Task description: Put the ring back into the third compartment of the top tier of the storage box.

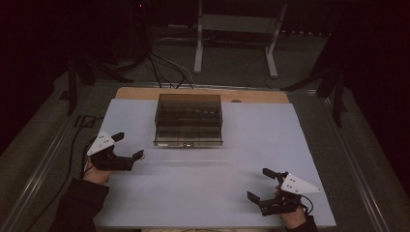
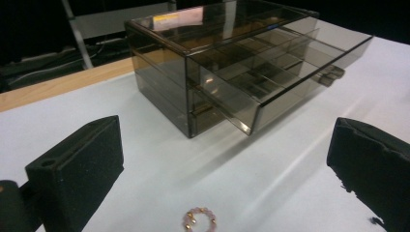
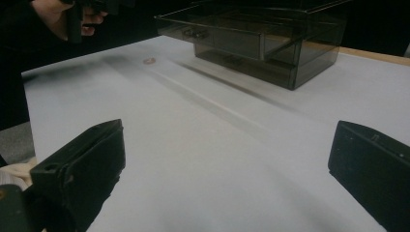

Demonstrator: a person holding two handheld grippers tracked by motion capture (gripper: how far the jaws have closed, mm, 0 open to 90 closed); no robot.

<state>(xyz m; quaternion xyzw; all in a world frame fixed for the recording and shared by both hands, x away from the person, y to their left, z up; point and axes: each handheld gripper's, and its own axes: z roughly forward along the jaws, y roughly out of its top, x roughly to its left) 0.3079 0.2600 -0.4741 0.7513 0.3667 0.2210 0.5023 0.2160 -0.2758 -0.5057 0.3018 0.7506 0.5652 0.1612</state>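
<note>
One smoked drawer box point(image 1: 188, 119) (top drawer point(image 2: 290, 63) pulled out), one beaded ring point(image 2: 199, 221), two claws: left point(image 1: 130, 145), right point(image 1: 261, 184).

The one bulky obstacle on the bench point(image 1: 290, 145) is the smoked plastic drawer box point(image 1: 188, 118), standing at the upper middle of the high view with its top drawer point(image 2: 285, 72) pulled part way out toward the lower edge. The white surface across the middle and right of that view lies bare between the left tool point(image 1: 126, 145) and the right tool point(image 1: 260, 186). A small bead ring point(image 2: 199, 220) lies just ahead of the left tool's wide-apart jaws.
</note>
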